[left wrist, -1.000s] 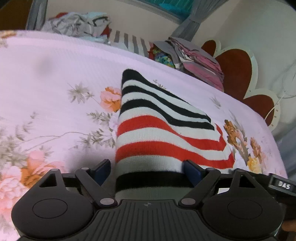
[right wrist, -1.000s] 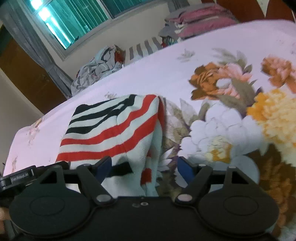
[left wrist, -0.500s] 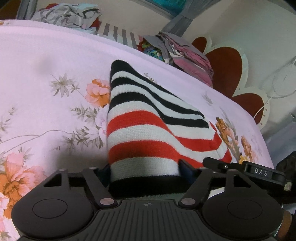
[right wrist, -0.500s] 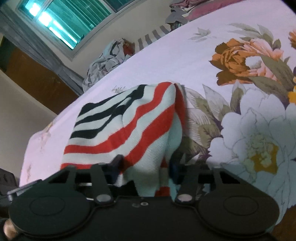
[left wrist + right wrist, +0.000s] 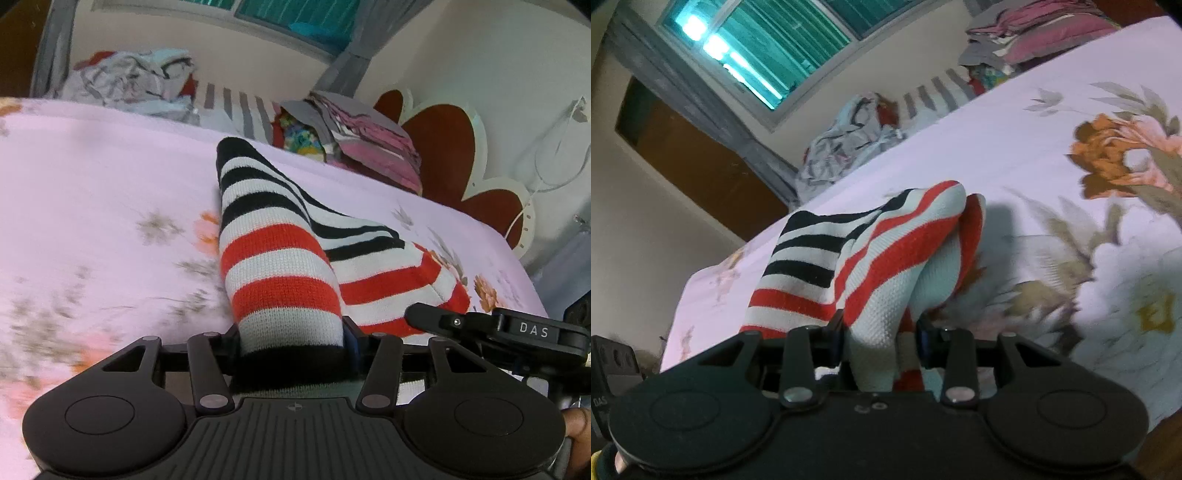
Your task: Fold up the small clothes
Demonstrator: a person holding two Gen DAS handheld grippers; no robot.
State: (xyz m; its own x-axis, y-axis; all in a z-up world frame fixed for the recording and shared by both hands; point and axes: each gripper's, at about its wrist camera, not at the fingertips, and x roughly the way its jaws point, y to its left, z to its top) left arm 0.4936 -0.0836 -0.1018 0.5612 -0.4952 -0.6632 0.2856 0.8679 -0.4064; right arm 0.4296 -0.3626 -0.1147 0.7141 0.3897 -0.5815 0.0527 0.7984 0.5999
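Note:
A small knit garment with red, white and black stripes (image 5: 280, 266) lies on the pink floral bedsheet (image 5: 92, 192). My left gripper (image 5: 291, 343) is shut on its near black-banded edge, which bunches up between the fingers. My right gripper (image 5: 879, 336) is shut on the other near edge of the same striped garment (image 5: 886, 266), lifted a little off the sheet. The right gripper's body (image 5: 517, 328) shows at the right of the left wrist view.
A crumpled pile of clothes (image 5: 136, 85) lies at the far edge of the bed. A stack of folded clothes (image 5: 362, 136) sits by the brown scalloped headboard (image 5: 443, 155). A window (image 5: 768, 48) and a wooden door (image 5: 694, 162) stand beyond the bed.
Both grippers went from open around the garment's near edge to shut on it. The near edge has since risen off the sheet and bunched up.

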